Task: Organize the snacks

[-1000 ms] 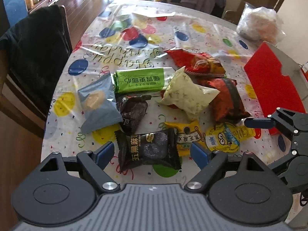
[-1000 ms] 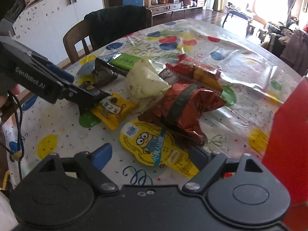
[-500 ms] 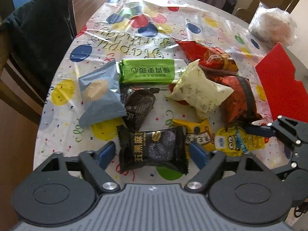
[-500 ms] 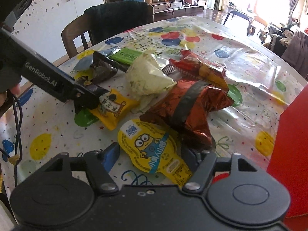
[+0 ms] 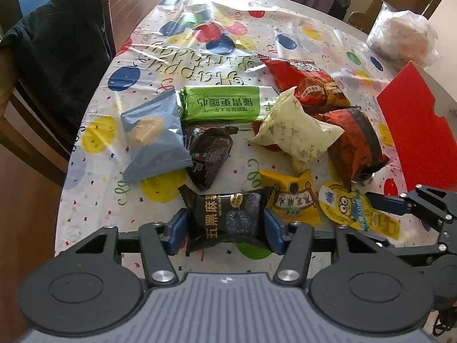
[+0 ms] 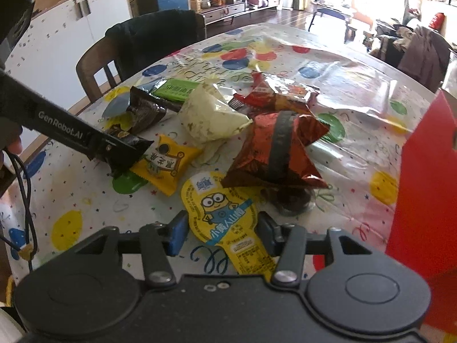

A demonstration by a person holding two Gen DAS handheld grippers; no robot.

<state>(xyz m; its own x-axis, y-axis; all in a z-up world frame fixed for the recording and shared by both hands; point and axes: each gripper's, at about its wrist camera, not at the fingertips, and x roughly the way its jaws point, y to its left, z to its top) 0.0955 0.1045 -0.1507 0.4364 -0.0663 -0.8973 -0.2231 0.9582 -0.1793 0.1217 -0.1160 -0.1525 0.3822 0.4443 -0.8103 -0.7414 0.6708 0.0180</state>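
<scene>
Several snack packets lie on a balloon-print tablecloth (image 5: 177,57). My left gripper (image 5: 225,227) is shut on a black packet (image 5: 228,218) with gold writing; its blue pads touch both ends. My right gripper (image 6: 221,231) is shut on a yellow minion pouch (image 6: 220,211), its blue pads against the pouch's sides. Beyond lie a yellow packet (image 5: 294,200), a cream bag (image 5: 297,131), a dark red bag (image 6: 274,151), a red chip bag (image 5: 305,83), a green bar (image 5: 225,104), a grey-blue packet (image 5: 154,140) and a dark brown packet (image 5: 210,151).
A red box (image 5: 420,131) stands at the right table edge, also in the right wrist view (image 6: 425,194). A clear plastic bag (image 5: 402,37) sits at the far right. A chair with a dark jacket (image 5: 57,57) stands at the table's left side.
Both grippers have closed from wide open. The left one now pinches the black packet, whose ends have curled up. The right one has moved in and closed on the minion pouch.
</scene>
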